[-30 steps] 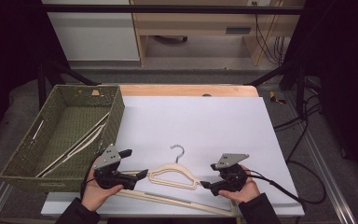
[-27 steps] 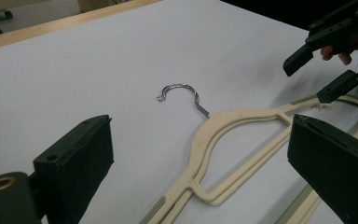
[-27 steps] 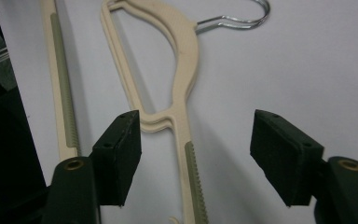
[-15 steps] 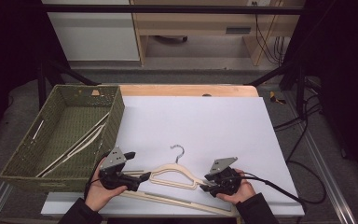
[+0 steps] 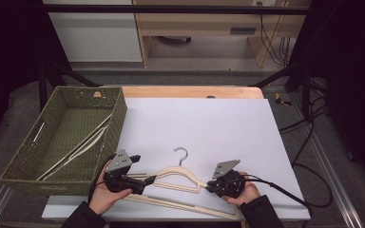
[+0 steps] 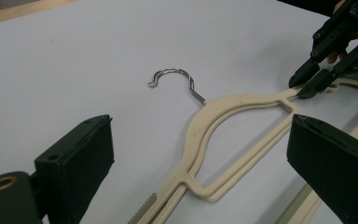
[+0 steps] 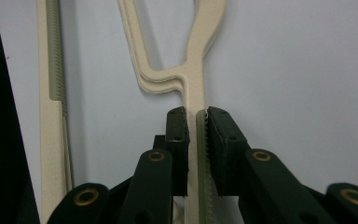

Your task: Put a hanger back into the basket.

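Observation:
A cream hanger [image 5: 176, 176] with a metal hook [image 5: 183, 153] lies flat on the white tabletop [image 5: 209, 128] near its front edge. My right gripper [image 5: 209, 186] is at the hanger's right arm. Its jaws have just been closing, and in the right gripper view [image 7: 196, 114] the pads pinch that arm [image 7: 200, 56]. The left gripper view shows the same pinch far off [image 6: 303, 86]. My left gripper [image 5: 145, 179] is at the hanger's left arm. Its jaws [image 6: 200, 125] stand wide open on either side of the hanger [image 6: 242, 100] without touching it.
A second cream hanger [image 5: 185, 205] lies nearer the front edge, just below the first. A green woven basket [image 5: 119, 118] at the left holds more hangers [image 5: 76, 149]. A black cable [image 5: 285, 192] trails off to the right from the right gripper.
The right gripper's jaws have closed onto the hanger's right arm. Both hands have stayed nearly where they were, and the hanger has not shifted.

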`<state>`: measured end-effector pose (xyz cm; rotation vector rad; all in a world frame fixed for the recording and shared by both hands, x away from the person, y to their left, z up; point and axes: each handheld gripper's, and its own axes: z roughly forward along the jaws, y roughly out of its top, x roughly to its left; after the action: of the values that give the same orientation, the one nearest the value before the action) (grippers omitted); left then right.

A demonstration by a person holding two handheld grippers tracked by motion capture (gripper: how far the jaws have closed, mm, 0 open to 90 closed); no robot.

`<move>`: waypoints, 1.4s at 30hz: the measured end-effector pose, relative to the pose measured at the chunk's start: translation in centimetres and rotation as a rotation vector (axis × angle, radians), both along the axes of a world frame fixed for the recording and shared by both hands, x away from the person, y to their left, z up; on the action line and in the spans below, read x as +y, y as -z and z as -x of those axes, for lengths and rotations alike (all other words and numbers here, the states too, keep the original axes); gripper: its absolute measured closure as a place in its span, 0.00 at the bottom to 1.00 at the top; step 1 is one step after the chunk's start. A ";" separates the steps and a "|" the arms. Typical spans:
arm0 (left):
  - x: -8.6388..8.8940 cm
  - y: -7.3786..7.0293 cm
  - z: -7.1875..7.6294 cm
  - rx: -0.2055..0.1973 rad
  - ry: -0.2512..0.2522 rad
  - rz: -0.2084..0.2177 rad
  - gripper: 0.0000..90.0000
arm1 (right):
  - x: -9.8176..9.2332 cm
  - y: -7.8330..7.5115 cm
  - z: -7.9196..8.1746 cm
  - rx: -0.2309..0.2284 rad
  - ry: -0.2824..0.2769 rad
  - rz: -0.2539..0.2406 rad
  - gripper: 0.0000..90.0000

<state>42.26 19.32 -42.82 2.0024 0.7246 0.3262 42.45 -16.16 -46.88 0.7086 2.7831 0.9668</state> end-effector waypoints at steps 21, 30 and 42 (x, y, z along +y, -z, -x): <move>-1.5 0.5 -1.0 0.035 0.023 -0.050 0.09 | -0.3 -0.8 0.0 0.006 -0.004 -0.011 0.88; -1.5 0.8 -0.8 0.039 0.026 -0.056 0.09 | -0.4 -0.8 0.0 0.022 -0.005 -0.026 0.89; -3.0 1.0 -1.8 0.054 0.049 -0.091 0.13 | -0.7 -2.5 0.5 -0.042 -0.006 -0.057 0.89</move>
<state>44.10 16.29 -43.77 2.1184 0.7036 0.2816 41.96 -16.84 -44.42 0.6799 2.7326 1.0534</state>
